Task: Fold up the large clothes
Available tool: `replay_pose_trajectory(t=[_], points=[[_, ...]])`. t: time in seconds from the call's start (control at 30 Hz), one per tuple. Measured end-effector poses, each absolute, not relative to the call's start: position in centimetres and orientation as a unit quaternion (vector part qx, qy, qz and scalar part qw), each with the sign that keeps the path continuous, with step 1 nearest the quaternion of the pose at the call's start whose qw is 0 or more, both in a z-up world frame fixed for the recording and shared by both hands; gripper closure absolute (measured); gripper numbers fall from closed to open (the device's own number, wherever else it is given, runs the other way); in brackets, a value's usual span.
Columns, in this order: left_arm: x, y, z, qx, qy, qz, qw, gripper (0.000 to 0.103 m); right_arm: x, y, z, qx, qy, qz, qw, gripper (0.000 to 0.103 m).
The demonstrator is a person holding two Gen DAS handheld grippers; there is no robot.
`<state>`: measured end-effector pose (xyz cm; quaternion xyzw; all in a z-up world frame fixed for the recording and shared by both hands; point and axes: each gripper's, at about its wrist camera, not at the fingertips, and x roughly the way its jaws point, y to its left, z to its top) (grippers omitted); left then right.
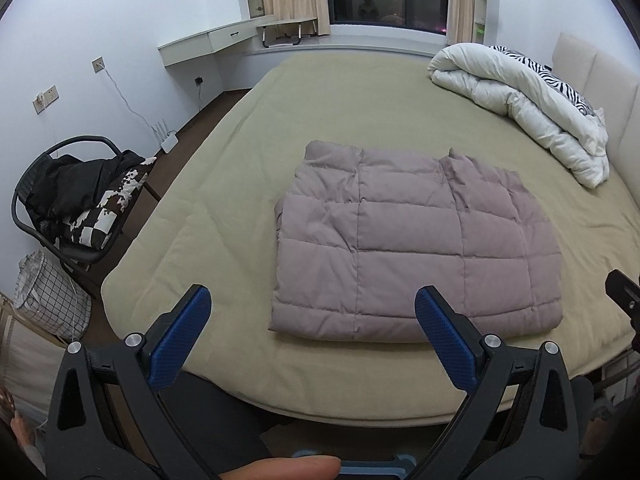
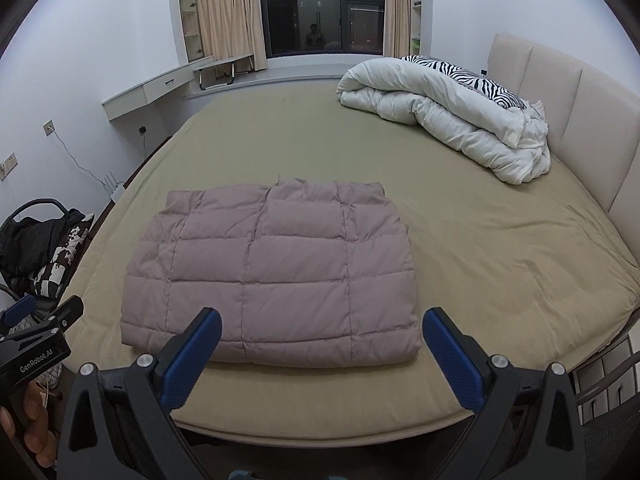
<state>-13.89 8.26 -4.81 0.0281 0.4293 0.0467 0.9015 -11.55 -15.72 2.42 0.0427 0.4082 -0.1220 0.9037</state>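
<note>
We hold the left gripper [image 1: 312, 312] and right gripper [image 2: 322, 332] spread wide, empty, off the bed's [image 1: 224, 184] near edge. The folded quilted garment [image 1: 412, 240] lies there; its puffy layers could spring apart.

The folded quilted garment [image 2: 268, 276] lies on the bed [image 2: 480, 248], near its front edge, with the bunched duvet [image 2: 444, 116] well behind it to the right, against the headboard [image 2: 568, 100]. Left of the bed stands a chair [image 1: 76, 200] piled with clothes, a laundry basket [image 1: 48, 296] before it. Both grippers hover apart just before the garment's near edge.
</note>
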Motion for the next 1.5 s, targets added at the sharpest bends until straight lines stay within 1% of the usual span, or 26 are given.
replay_pose_trajectory(t=[0.47,1.5], points=[[-13.3,7.5,-5.8,0.022,0.438,0.027,0.898,0.0,-11.2,-15.5,0.6,0.048,0.43,-0.117,0.894,0.0],[-12.6,7.4,-7.1,0.024,0.447,0.023,0.894,0.0,-11.0,-15.4,-0.4,0.049,0.438,-0.113,0.891,0.0]])
